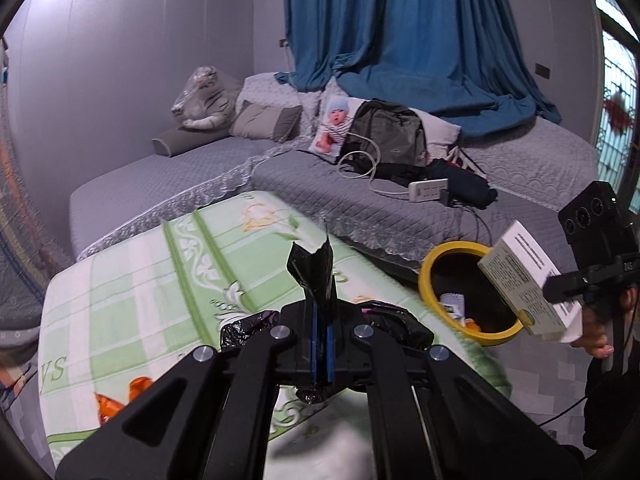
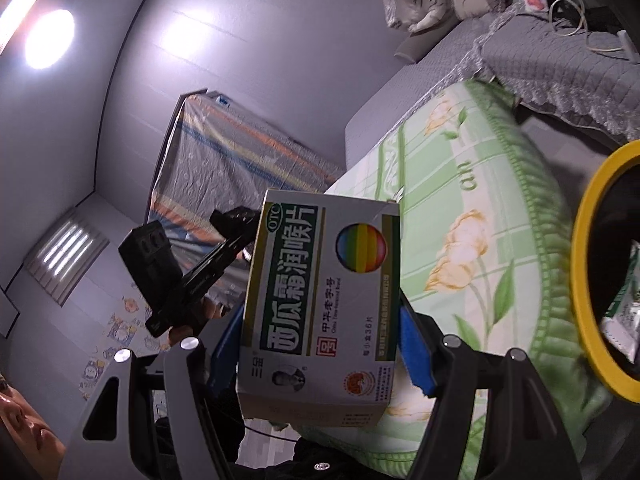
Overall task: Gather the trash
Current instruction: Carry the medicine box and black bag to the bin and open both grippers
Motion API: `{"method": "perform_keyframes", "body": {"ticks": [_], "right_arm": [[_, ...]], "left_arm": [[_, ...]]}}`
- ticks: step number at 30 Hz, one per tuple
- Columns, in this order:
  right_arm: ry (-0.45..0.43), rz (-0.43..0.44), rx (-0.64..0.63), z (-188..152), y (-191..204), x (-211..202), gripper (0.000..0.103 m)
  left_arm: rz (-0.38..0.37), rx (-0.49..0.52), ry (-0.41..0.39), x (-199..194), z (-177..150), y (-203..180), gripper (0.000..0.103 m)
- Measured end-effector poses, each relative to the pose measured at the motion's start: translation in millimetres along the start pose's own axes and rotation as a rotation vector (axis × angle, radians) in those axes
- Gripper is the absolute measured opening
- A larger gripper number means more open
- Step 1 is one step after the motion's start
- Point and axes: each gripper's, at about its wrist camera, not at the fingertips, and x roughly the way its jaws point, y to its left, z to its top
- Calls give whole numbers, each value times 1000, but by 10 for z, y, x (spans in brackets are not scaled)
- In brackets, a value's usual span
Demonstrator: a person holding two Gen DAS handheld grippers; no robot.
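Note:
My left gripper (image 1: 320,354) is shut on a black plastic bag (image 1: 314,270), a torn strip of which sticks up between the blue pads, above the green floral blanket (image 1: 160,280). My right gripper (image 2: 320,344) is shut on a white medicine box (image 2: 320,300) with a rainbow circle and holds it in the air; the box also shows in the left wrist view (image 1: 524,280), right beside the yellow-rimmed bin (image 1: 428,280). The bin (image 2: 580,264) holds some wrappers and shows at the right edge of the right wrist view.
A grey quilted bed (image 1: 360,200) lies behind with a black backpack (image 1: 384,136), a power strip (image 1: 428,190), cables, pillows and a plush tiger (image 1: 204,96). A blue curtain (image 1: 400,32) hangs at the back. A plastic-covered mattress (image 2: 224,160) leans on the wall.

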Motion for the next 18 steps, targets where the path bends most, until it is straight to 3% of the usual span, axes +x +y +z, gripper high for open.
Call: {"method": "perform_keyframes", "body": {"ticks": [9,18], "right_arm": [[-227,-177,28,86,-316,-798,65],[-320,-343,104,68,-805,-1172,65]], "left_arm": [[-131,50,-8,364,218,-542,3],[-257,75,-10,861,450,-1130,3]]}}
